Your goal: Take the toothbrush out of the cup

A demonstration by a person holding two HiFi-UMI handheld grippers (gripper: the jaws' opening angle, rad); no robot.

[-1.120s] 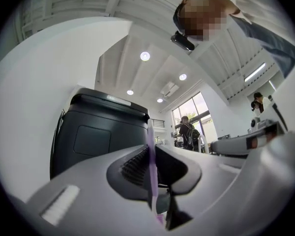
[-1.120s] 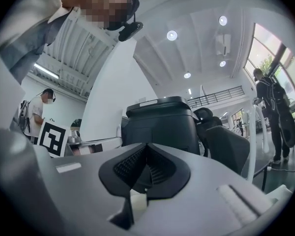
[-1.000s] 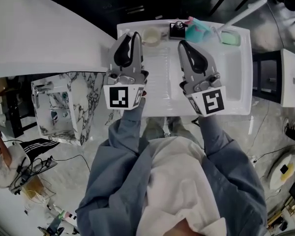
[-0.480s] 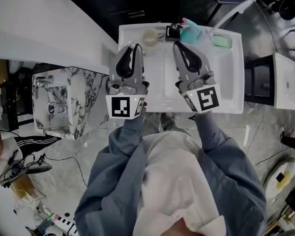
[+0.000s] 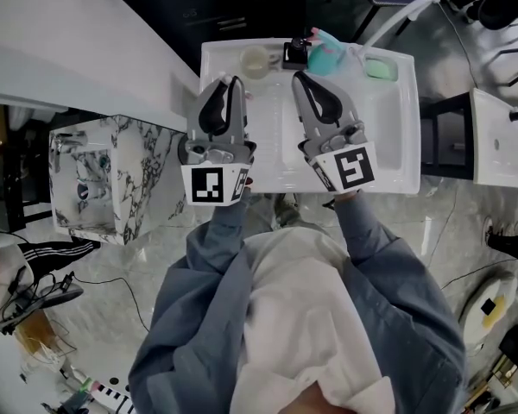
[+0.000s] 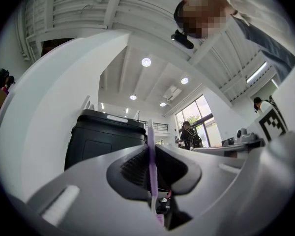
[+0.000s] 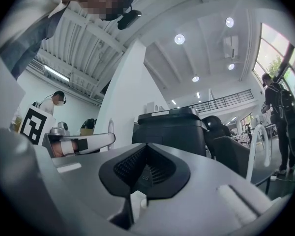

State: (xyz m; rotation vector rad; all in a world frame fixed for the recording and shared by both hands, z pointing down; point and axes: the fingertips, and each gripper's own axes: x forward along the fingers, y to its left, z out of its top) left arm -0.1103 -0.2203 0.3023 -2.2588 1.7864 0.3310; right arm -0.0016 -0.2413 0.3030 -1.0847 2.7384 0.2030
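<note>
1. The left gripper (image 6: pixel 152 155) is clamped on the toothbrush (image 6: pixel 150 134). The lilac handle is pinched in the seam between the ribbed pads (image 6: pixel 132 167), so the brush appears clear of the cup.
2. The right gripper (image 7: pixel 145 168) is closed with nothing between its pads, and sits beside the left one over the table.
3. To finish the step well, I would hold the squeeze steady. The handle is thin and smooth and could twist in the seam if the grip loosens.
4. I would carry it along its own length, not sideways, and bring it towards the near edge, well away from the cup rim.
5. The right gripper should stay off to its side so the two do not knock together.
6. The brush's long axis runs along the jaw seam, in line with the gripper. One end pokes out just past the jaw tips and the other runs back towards the gripper body. Which end carries the bristles cannot be told.
7. In the head view the left gripper (image 5: pixel 227 91) points at the far edge of the white table (image 5: pixel 388 149). The cup (image 5: pixel 254 59) stands near the far left corner, just beyond the tips and apart from them.
</note>
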